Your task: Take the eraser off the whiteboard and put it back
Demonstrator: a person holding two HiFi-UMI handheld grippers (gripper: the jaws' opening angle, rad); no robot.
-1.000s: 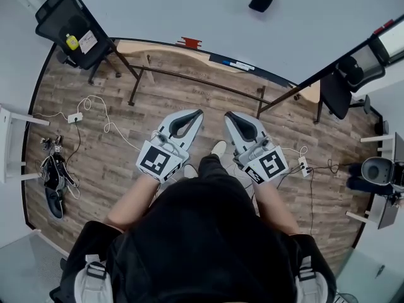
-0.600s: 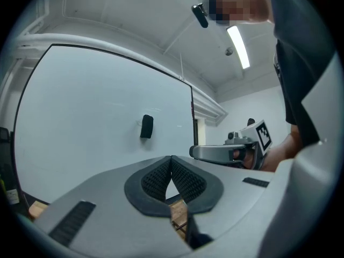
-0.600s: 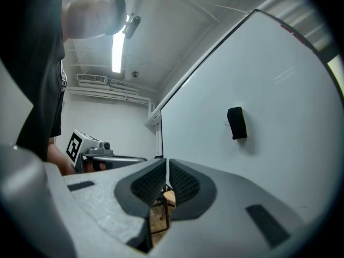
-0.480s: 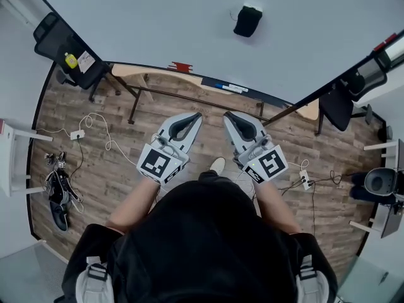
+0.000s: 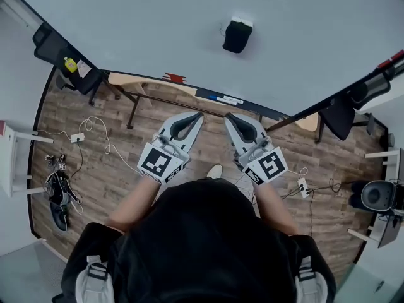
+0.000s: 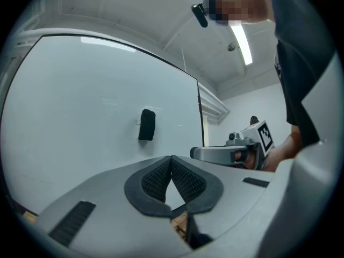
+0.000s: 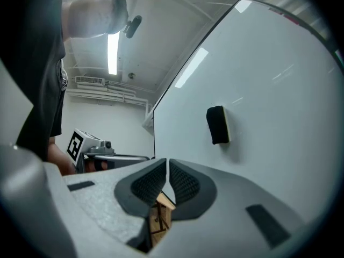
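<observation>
A black eraser (image 5: 237, 36) sticks to the whiteboard (image 5: 158, 24) ahead of me, also showing as the eraser (image 6: 146, 124) in the left gripper view and the eraser (image 7: 217, 124) in the right gripper view. My left gripper (image 5: 197, 115) and right gripper (image 5: 229, 115) are held side by side, level, pointing at the board and well short of it. Both are shut with nothing between the pads. In the left gripper view, the left gripper (image 6: 171, 159) has its tips meeting. The right gripper (image 7: 167, 162) likewise shows its pads together.
The board's tray (image 5: 189, 93) carries a red object (image 5: 175, 77) and markers (image 5: 226, 99). Metal stand legs (image 5: 136, 103) cross the wooden floor. Black chairs (image 5: 66, 55) stand at the left, another chair (image 5: 344, 109) at the right. Cables and a power strip (image 5: 77, 137) lie on the floor.
Both grippers and I have moved toward the whiteboard; the eraser and tray now sit lower and closer in the head view. Both grippers stayed shut.
</observation>
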